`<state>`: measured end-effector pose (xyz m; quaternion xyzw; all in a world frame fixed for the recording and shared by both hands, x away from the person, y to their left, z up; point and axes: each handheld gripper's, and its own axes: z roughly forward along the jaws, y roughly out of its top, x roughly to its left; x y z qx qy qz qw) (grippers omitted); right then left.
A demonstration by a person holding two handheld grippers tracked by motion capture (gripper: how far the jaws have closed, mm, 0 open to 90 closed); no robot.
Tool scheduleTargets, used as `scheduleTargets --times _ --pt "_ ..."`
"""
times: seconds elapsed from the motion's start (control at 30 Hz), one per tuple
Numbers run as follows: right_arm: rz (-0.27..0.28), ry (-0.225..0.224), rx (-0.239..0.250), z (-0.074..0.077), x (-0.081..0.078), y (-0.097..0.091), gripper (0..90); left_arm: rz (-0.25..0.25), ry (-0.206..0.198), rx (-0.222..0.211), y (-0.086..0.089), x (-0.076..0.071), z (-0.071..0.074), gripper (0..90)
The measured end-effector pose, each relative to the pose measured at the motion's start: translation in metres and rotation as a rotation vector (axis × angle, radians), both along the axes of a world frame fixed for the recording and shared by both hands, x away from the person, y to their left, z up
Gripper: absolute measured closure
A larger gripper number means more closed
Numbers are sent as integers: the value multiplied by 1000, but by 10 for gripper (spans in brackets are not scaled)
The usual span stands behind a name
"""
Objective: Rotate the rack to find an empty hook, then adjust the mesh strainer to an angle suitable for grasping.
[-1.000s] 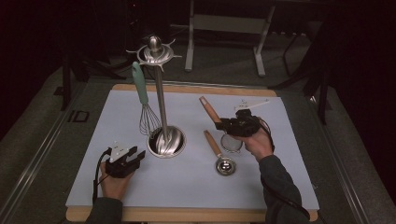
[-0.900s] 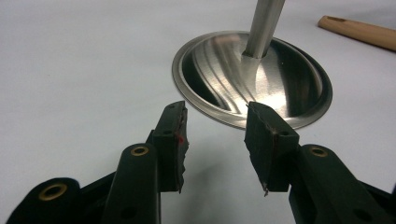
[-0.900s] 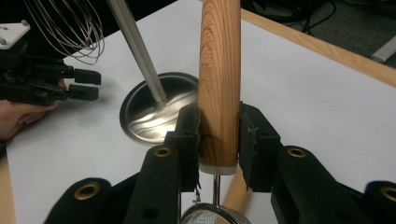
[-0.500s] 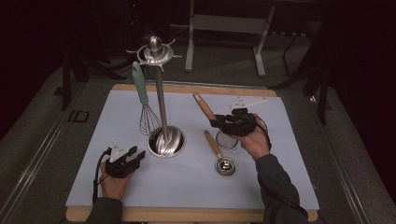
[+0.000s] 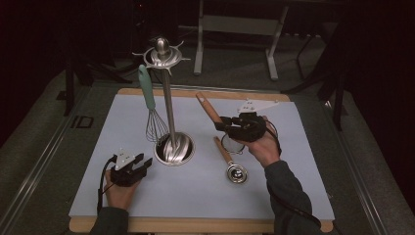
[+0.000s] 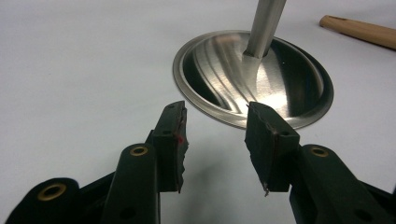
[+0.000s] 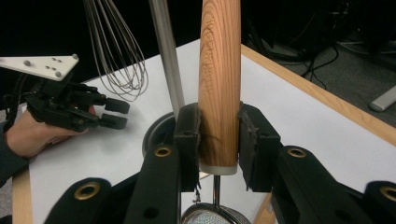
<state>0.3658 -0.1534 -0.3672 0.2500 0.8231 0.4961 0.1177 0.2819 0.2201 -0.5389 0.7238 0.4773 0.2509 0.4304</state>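
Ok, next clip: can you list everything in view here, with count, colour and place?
Utensil stand: one, silver, round base mid-mat, hooked crown on top.
Whisk: one, teal handle with wire loops, hanging from the stand's left side.
Strainer: one, wooden handle with mesh bowl, lifted off the mat in the right gripper.
Measuring spoon: one, wooden handle with metal bowl, lying on the mat right of the stand.
Mat: one, pale blue-grey, covering the wooden table.
Left gripper: one, black, jaws open, near the stand's base.
Right gripper: one, black, shut on the strainer handle.
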Motion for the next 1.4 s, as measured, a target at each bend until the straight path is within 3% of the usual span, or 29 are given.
scheduleTargets --times 1.4 --pt "95 -127 94 39 -20 31 707 1 2 9 -1 0 0 587"
